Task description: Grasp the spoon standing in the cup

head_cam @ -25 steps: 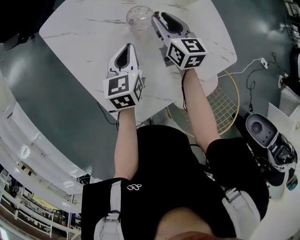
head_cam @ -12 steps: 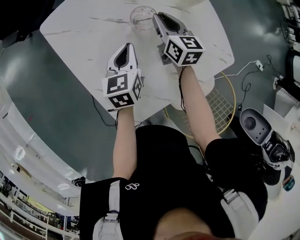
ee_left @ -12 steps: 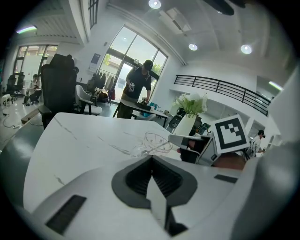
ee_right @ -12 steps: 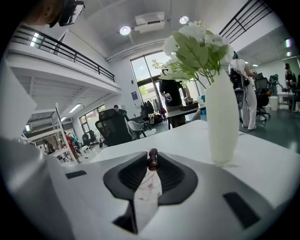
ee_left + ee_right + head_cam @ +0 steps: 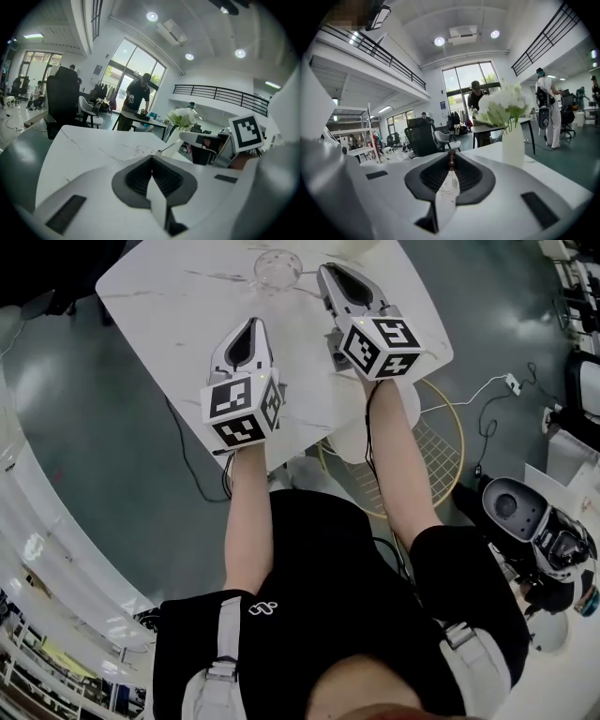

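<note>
A clear glass cup [image 5: 277, 268] stands near the far edge of the white marble table [image 5: 169, 296]. My right gripper [image 5: 325, 271] is just right of the cup. Its jaws have just been closing and now pinch a thin dark spoon handle [image 5: 451, 159] at their tips. In the left gripper view the spoon [image 5: 168, 146] slants from the cup [image 5: 143, 151] up to the right gripper [image 5: 183, 137]. My left gripper [image 5: 253, 324] hovers nearer me, left of the right one. It is shut with nothing between its jaws [image 5: 151, 157].
A white vase of white flowers [image 5: 512, 140] stands on the table right of the right gripper. A round yellow wire stool [image 5: 450, 446] sits under the table's near right edge. People, desks and office chairs [image 5: 423, 136] fill the room beyond.
The right gripper's jaws have narrowed from wide open beside the cup to closed on the spoon handle. Both grippers have shifted a little in the head view.
</note>
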Tool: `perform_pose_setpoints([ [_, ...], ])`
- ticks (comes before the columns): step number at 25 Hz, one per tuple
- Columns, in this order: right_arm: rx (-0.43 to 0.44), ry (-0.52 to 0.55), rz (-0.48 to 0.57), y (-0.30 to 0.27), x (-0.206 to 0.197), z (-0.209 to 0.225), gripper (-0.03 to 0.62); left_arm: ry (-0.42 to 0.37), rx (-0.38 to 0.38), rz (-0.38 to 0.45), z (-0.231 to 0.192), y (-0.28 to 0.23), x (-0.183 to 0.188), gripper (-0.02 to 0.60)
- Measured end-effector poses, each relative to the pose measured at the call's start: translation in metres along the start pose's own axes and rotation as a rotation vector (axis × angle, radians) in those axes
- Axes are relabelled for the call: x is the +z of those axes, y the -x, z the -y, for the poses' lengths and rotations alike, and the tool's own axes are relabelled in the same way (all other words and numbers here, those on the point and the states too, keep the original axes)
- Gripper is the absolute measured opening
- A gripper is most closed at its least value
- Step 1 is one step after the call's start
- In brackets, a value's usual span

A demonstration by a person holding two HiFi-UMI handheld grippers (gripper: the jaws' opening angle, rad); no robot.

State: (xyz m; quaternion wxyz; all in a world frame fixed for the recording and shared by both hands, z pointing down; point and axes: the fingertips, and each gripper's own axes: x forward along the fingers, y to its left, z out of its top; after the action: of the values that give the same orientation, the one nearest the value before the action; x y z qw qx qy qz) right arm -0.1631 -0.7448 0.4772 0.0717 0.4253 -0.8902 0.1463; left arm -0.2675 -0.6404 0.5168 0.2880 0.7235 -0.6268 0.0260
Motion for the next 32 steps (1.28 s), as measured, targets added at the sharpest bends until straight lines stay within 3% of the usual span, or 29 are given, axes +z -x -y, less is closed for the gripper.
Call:
perform_pose_setpoints([
  [2,0.002,0.007,0.047,0.030,0.008,0.001,0.043,-0.006,0.004,0.027,0.016,0.012,-0.009,0.014],
  [8,0.021,0.003,0.231,0.199,0.063,0.018,0.043,-0.085,0.016,0.142,0.143,0.087,-0.023,0.013],
  [11,0.024,-0.006,0.269,0.249,0.075,0.016,0.043,-0.108,0.017,0.189,0.176,0.118,-0.019,0.013],
  [20,0.037,0.025,0.284,0.328,0.072,-0.005,0.043,-0.201,0.032,0.289,0.204,0.185,0.008,0.012],
  [32,0.081,0.055,0.231,0.349,0.041,-0.021,0.043,-0.245,0.055,0.299,0.220,0.211,-0.005,0.012],
])
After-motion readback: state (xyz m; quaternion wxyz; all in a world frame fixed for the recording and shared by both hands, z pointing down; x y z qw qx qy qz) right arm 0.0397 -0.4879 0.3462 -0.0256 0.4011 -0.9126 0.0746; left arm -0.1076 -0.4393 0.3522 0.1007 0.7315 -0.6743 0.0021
